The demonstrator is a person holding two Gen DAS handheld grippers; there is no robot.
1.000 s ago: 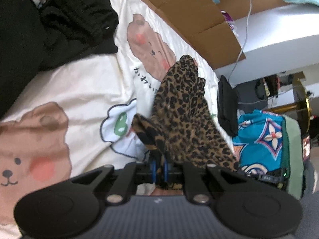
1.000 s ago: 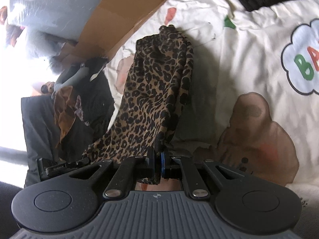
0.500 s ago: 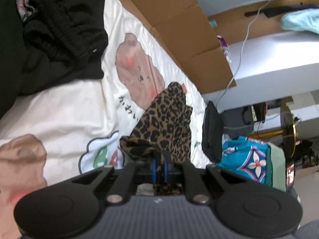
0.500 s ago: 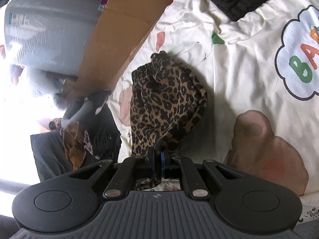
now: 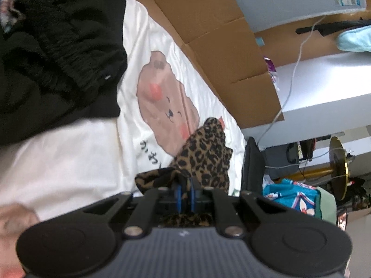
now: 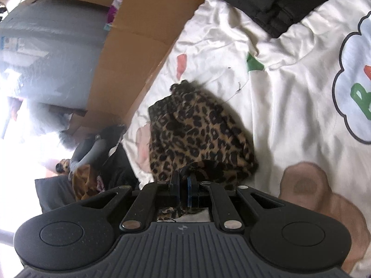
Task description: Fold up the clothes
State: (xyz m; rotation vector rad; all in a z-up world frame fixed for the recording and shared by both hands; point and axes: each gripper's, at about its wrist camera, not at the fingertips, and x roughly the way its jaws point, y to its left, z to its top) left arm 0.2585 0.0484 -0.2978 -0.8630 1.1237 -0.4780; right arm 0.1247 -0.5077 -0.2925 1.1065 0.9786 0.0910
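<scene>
A leopard-print garment [image 5: 204,153] lies bunched on a white bedsheet [image 5: 76,153] printed with brown bears. My left gripper [image 5: 184,185] is shut on the garment's near edge, cloth pinched between its blue pads. In the right wrist view the same leopard-print garment [image 6: 197,132] sits doubled over on the bedsheet [image 6: 289,106], and my right gripper [image 6: 183,180] is shut on its near edge. The far end of the garment rests on the sheet close to the bed's edge.
A heap of black clothes [image 5: 53,46] covers the sheet's far left; a black garment [image 6: 278,2] shows at the top of the right wrist view. A flattened cardboard box [image 5: 220,37] lines the bed's side. A blue patterned cloth [image 5: 292,197] and a dark bag [image 5: 252,162] lie beyond the edge.
Both grippers have carried the garment's near edge forward and down over its far end. The long hanging cloth has shortened into a doubled-over bundle on the sheet.
</scene>
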